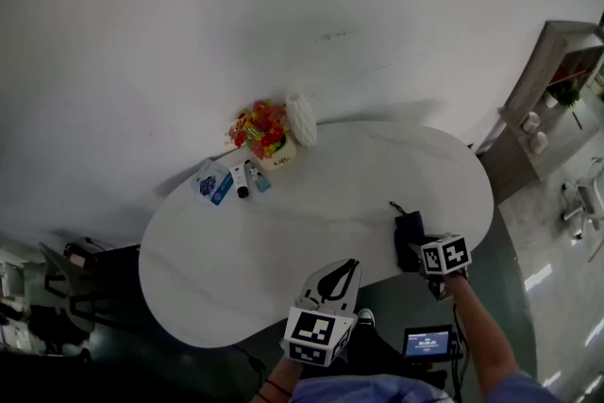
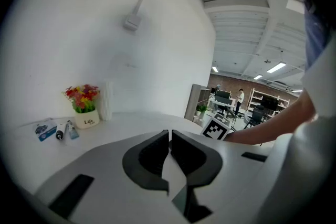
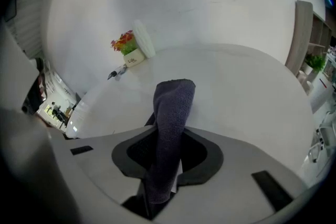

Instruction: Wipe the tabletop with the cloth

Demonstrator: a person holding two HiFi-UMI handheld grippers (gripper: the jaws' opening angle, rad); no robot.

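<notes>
The right gripper (image 3: 169, 150) is pinching the dark grey cloth (image 3: 173, 107). In its own view the jaws are clamped on a folded band of the fabric, which runs forward out of them over the white tabletop (image 1: 311, 203). From the head view the cloth sits at the near right edge of the table, just in front of that gripper's marker cube. Whether its free end is pressed flat on the surface or held slightly off it cannot be told. The left gripper (image 2: 169, 136) hovers at the near edge with its jaws pressed together on nothing, taking no part. The flower pot (image 1: 269, 135), the white ribbed vase (image 1: 301, 118) and a few small tubes and packets (image 1: 234, 180) stand together at the far left, well apart from the cloth. This looks like the start of a wiping stroke, with the cloth gripped and most of the surface not yet covered. The next move would need the cloth laid flat and swept across the open middle, stopping short of the items at the back.
</notes>
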